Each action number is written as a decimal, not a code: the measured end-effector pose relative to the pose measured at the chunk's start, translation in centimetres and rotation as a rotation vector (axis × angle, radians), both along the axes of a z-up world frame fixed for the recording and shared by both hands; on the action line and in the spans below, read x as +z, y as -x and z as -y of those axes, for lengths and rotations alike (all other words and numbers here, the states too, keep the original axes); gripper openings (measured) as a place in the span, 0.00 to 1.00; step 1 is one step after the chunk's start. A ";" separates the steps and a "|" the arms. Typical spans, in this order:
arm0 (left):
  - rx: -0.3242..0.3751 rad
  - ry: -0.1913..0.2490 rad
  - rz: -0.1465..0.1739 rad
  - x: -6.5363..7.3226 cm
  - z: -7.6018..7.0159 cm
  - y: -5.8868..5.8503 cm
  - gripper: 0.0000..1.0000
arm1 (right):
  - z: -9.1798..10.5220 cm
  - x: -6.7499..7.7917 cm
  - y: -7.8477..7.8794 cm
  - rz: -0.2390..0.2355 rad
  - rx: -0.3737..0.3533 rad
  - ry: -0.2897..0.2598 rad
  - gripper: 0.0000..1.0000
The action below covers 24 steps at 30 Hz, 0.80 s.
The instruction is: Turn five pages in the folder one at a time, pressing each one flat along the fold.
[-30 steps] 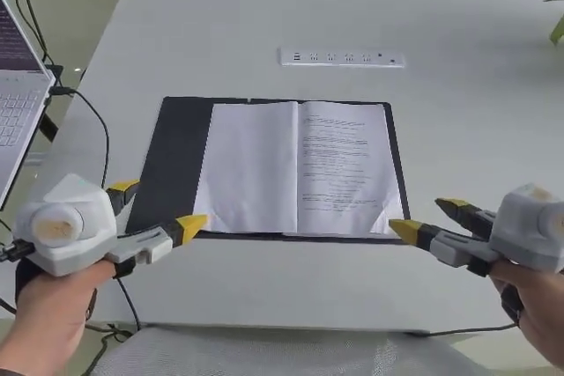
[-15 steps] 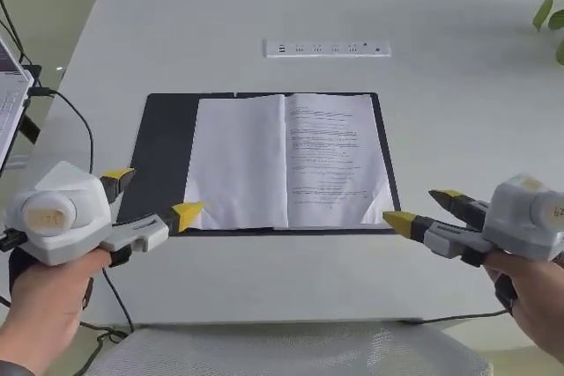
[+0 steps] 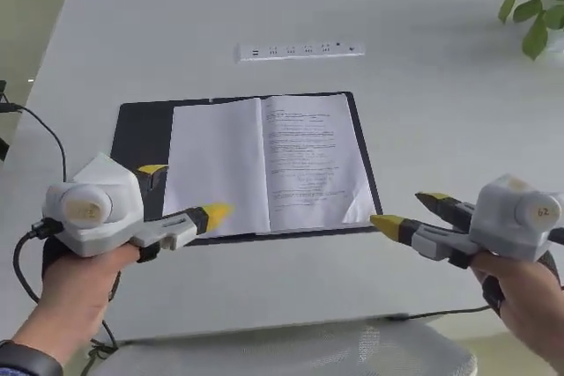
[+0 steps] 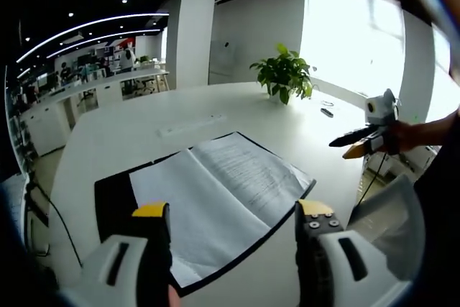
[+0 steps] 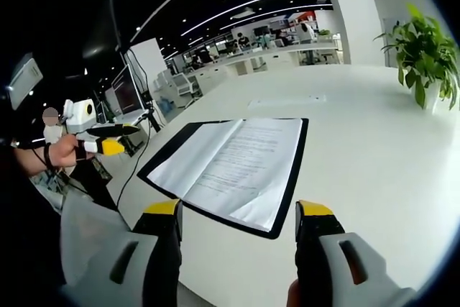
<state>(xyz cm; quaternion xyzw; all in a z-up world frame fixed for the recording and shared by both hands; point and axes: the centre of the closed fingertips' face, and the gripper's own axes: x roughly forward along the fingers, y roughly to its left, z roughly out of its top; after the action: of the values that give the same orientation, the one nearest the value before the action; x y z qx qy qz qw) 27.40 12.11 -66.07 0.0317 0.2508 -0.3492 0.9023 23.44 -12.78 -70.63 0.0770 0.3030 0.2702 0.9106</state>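
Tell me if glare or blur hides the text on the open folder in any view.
Head view: even light, no glare on the folder; the printed page shows lines of text, too small to read. Left gripper view: the window is blown out and the fisheye bows the table, yet the page is evenly lit. Right gripper view: same bowing, no glare, text a faint grey.

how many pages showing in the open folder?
2: a blank page left of the fold, a printed page right of it, both lying in the black folder. More sheets may be hidden underneath.
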 end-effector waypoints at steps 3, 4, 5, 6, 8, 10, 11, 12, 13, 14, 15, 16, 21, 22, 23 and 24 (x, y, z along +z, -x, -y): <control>-0.047 -0.003 0.006 0.1 1.9 -0.5 0.70 | -0.1 0.1 0.1 0.003 0.008 0.003 0.63; -0.053 -0.002 0.006 0.1 2.3 -0.6 0.70 | 0.0 0.1 0.2 0.005 0.009 0.011 0.63; -0.063 -0.001 0.007 0.1 2.7 -0.7 0.70 | 0.0 0.1 0.2 0.005 0.012 0.016 0.63; -0.076 0.001 0.007 0.1 3.4 -0.8 0.70 | 0.0 0.1 0.2 0.005 0.013 0.017 0.63; -0.096 0.004 0.009 0.1 4.3 -1.1 0.70 | 0.1 0.3 0.2 0.009 0.009 0.007 0.63; -0.113 0.005 0.010 0.0 5.1 -1.3 0.70 | 0.0 0.3 0.2 0.007 0.011 0.004 0.63; -0.126 0.005 0.009 -0.1 5.6 -1.6 0.69 | 0.0 0.2 0.2 0.006 0.016 0.006 0.63; -0.135 0.005 0.007 -0.2 6.2 -1.8 0.69 | -0.1 0.1 0.3 0.004 0.022 0.010 0.63; -0.139 0.005 0.006 -0.3 6.5 -1.9 0.69 | -0.1 0.1 0.3 0.003 0.024 0.013 0.63; -0.148 0.006 0.006 -0.3 7.1 -2.2 0.69 | 0.0 0.1 0.3 0.004 0.024 0.011 0.63; -0.151 0.008 0.006 -0.4 7.2 -2.4 0.69 | 0.0 0.1 0.3 0.004 0.023 0.009 0.63; -0.163 0.015 0.004 -0.4 7.8 -2.6 0.69 | 0.0 0.2 0.2 0.005 0.021 0.001 0.63; -0.239 -0.002 -0.005 -1.4 10.9 -2.9 0.69 | 0.1 0.0 0.3 0.000 0.022 -0.005 0.63; -0.251 -0.007 -0.006 -1.6 11.3 -3.0 0.68 | 0.2 0.0 0.4 -0.002 0.020 -0.008 0.63; -0.262 -0.011 -0.009 -1.8 11.8 -2.9 0.68 | 0.2 0.0 0.4 -0.003 0.020 -0.010 0.63; -0.272 -0.012 -0.011 -2.0 12.2 -2.9 0.68 | 0.3 -0.1 0.5 -0.004 0.019 -0.009 0.63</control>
<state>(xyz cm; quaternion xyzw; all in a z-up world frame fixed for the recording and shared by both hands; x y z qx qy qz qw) 30.34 -0.11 -68.07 0.0689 0.2513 -0.4668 0.8451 22.98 -13.11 -70.70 0.0790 0.3043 0.2801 0.9070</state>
